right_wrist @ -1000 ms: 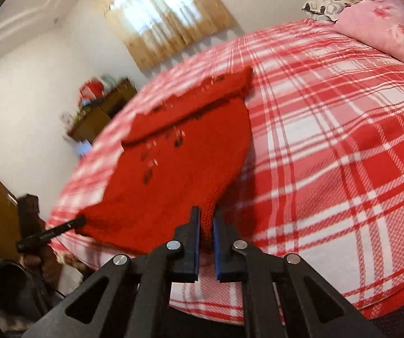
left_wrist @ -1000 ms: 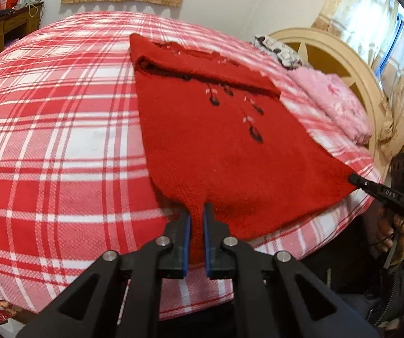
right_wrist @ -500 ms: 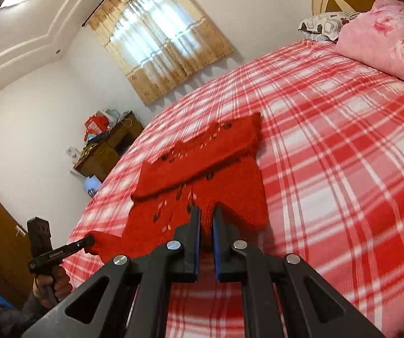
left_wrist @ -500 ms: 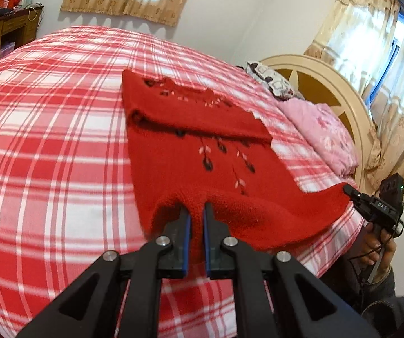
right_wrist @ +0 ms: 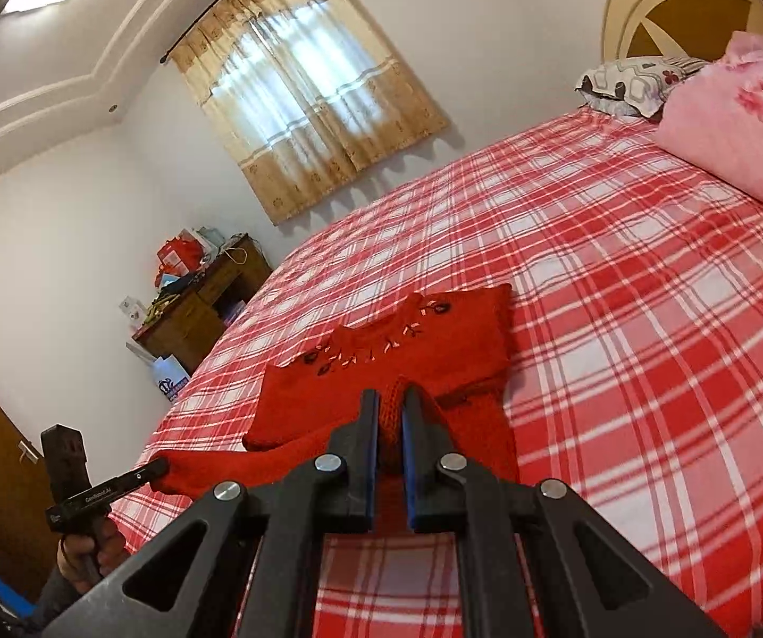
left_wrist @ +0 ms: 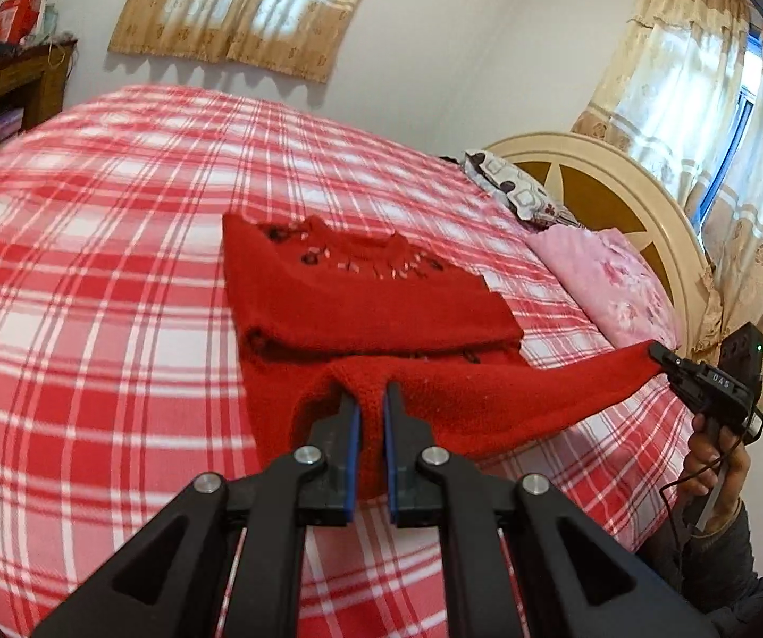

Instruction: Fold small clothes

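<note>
Two grippers, each clamped on a hem corner of one red knit sweater [left_wrist: 360, 297]: left gripper [left_wrist: 369, 399] and right gripper [right_wrist: 390, 406] hold the hem raised above the plaid bedspread [left_wrist: 89, 276]. Sleeves and collar end already lie folded flat on the bed. Judged about halfway: the bottom-to-top fold remains to be laid and released. Beyond: two pillows, one headboard [left_wrist: 620, 186].

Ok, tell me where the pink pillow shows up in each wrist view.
Left wrist: pink pillow right of centre, below the headboard.
Right wrist: pink pillow at the upper right edge.
Shared landmark: the red sweater on the checked bed.
</note>
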Tool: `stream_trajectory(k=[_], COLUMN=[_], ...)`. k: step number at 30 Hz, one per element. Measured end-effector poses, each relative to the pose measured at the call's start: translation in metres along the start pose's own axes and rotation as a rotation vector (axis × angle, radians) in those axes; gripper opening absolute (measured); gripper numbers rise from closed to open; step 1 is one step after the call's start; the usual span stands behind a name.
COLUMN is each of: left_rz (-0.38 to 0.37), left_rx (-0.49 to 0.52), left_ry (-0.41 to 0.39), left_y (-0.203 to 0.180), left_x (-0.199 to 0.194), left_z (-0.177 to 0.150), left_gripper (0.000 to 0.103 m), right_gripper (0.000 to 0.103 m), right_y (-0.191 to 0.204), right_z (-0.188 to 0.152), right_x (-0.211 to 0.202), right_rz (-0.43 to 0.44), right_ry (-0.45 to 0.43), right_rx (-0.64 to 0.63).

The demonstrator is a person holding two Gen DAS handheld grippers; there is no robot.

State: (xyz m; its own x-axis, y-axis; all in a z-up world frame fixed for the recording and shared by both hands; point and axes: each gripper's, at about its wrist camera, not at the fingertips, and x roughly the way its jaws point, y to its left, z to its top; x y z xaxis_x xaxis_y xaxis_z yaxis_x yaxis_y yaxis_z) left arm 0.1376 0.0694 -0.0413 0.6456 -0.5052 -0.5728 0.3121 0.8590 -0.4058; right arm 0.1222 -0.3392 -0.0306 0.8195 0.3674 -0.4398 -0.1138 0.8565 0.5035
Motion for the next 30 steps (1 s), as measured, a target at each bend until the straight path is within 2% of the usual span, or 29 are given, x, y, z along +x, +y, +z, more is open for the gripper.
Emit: stream_trajectory(k=[18, 30], left_rz=[0.049, 0.081], left_rx=[-0.022, -0.017], left_ry=[0.033, 0.035], left_y=[0.029, 0.038], left_x=[0.055, 0.094], left_z=[0.045, 0.082], left_gripper=[0.008, 0.008], right_gripper=[0.007, 0.007], right_y=[-0.013, -0.012], right_z=[0.044, 0.083], right_x=[0.083, 0.125], right_rz=[-0.061, -0.087], right_ry=[0.064, 0.064], right_rx=[-0.007, -0.031])
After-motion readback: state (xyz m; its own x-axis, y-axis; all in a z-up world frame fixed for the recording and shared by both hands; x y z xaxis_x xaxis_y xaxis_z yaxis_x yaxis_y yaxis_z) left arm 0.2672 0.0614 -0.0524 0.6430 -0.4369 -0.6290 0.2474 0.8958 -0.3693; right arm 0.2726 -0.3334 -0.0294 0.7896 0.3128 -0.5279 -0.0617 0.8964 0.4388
